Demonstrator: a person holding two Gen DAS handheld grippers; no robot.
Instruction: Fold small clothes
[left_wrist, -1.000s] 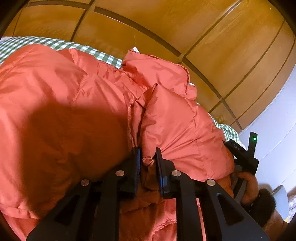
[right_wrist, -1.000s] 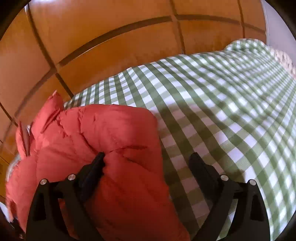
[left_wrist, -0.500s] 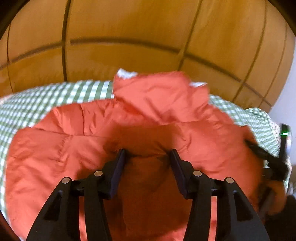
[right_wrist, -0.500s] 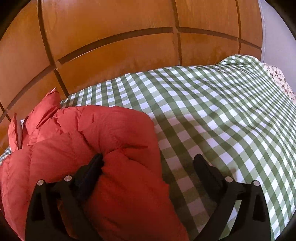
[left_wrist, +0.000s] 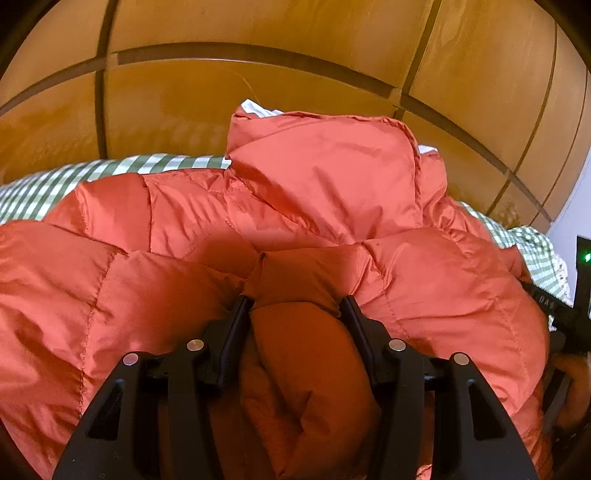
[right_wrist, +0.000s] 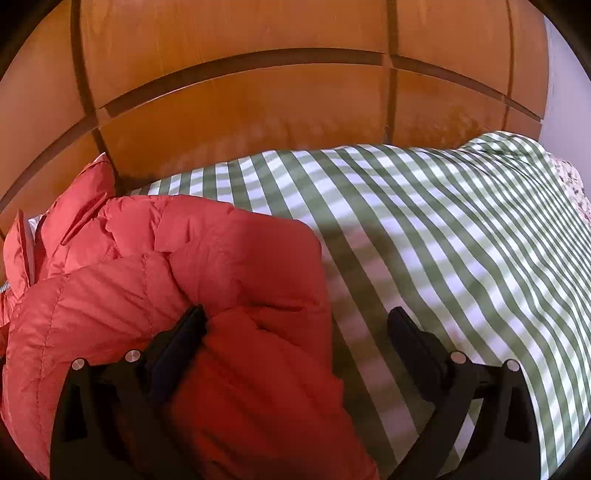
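Left wrist view: the orange puffer jacket (left_wrist: 325, 206) is seen bunched on the green checked bedspread (left_wrist: 44, 188), its collar end raised toward the wooden panelling (left_wrist: 258, 81) behind. The left gripper (left_wrist: 295, 310) is parted about halfway, its jaws having just been opening; a padded fold of the jacket sits between them, but whether the pads press on it cannot be told. At the right edge a black device with a green light (left_wrist: 585, 256) and part of a hand (left_wrist: 570, 384) are visible; this is judged to be the other tool. The fold just laid is best released cleanly, with the jaws drawn back without dragging the slippery, springy fabric out of place.

Right wrist view: the right gripper (right_wrist: 295, 321) is held wide open. Its left finger (right_wrist: 184, 332) lies against the jacket (right_wrist: 221, 258), while the other finger hangs over bare bedspread (right_wrist: 443, 240), so the jacket's edge runs between the two. Nothing is clamped. The jacket occupies the left half of this view, on the bedspread near the panelling (right_wrist: 258, 92). Before the next fold, the puffed layers would best be pressed flat and the edge squared, as the padding is likely to spring back.
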